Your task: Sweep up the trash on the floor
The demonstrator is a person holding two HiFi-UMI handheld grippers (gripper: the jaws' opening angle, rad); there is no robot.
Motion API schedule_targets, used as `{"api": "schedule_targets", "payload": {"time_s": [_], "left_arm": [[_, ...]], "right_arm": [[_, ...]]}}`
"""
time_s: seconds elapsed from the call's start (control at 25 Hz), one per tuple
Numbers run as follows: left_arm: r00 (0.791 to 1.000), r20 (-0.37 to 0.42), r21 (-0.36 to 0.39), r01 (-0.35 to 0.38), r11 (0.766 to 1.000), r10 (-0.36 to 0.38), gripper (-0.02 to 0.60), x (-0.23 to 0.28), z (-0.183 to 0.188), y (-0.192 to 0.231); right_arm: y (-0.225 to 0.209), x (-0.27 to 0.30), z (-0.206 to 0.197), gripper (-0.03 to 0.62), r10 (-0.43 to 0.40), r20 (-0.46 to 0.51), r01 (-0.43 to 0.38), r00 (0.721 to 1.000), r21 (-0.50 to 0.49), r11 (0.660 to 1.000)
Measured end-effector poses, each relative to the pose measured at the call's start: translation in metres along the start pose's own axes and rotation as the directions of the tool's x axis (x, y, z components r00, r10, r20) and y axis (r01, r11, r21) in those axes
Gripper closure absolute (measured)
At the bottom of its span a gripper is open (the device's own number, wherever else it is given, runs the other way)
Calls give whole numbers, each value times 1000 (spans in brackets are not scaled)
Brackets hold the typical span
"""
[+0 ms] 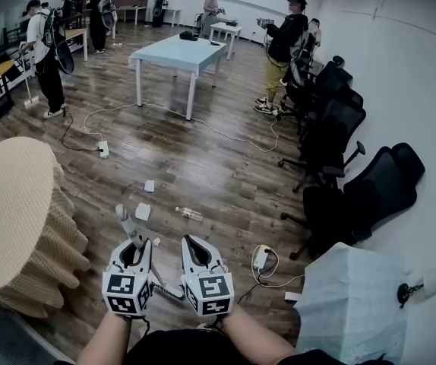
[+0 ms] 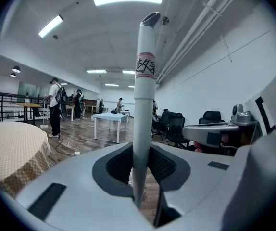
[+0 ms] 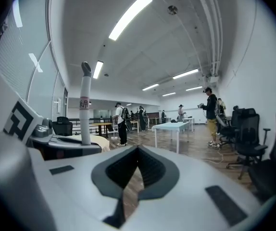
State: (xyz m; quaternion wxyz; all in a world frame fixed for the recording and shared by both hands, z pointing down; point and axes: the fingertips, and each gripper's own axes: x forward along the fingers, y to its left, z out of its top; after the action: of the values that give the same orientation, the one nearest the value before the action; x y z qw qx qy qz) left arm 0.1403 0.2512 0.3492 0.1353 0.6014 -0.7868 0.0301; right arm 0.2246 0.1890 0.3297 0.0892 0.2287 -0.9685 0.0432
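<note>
Our left gripper [image 2: 140, 165] is clamped on a smooth, round grey handle [image 2: 144, 95], upright, with a paper label near its capped top. Our right gripper [image 3: 133, 172] has its jaws pressed together, holding nothing. Trash: flat paper scraps [image 1: 143, 211] just ahead of the left gripper and what looks like a small bottle [image 1: 189, 214] ahead of the right, on the glossy plank floor [image 1: 203, 158]. We judge that a one-gripper hold on slick tube may twist or slide. The cable [image 1: 267, 263] right of the right gripper could snag a sweep.
</note>
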Motion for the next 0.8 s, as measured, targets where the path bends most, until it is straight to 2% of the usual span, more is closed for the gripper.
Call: {"api": "schedule_targets", "payload": {"time_s": [0.4,0.64,0.8], "left_arm": [[1000,9,27,29,999,-29,506,-31,-11,20],[1000,4,-4,1,1000,-1,506,-52,-18,64],[1000,12,-19,7,1000,-6,506,-62,-28,99]], "right_arm": [[39,6,-15,582,24,-45,-24,999,14,1000],[82,20,-15,582,46,-71,-46,996,0,999],[111,37,-24,582,41,-96,-41,995,0,999]]}}
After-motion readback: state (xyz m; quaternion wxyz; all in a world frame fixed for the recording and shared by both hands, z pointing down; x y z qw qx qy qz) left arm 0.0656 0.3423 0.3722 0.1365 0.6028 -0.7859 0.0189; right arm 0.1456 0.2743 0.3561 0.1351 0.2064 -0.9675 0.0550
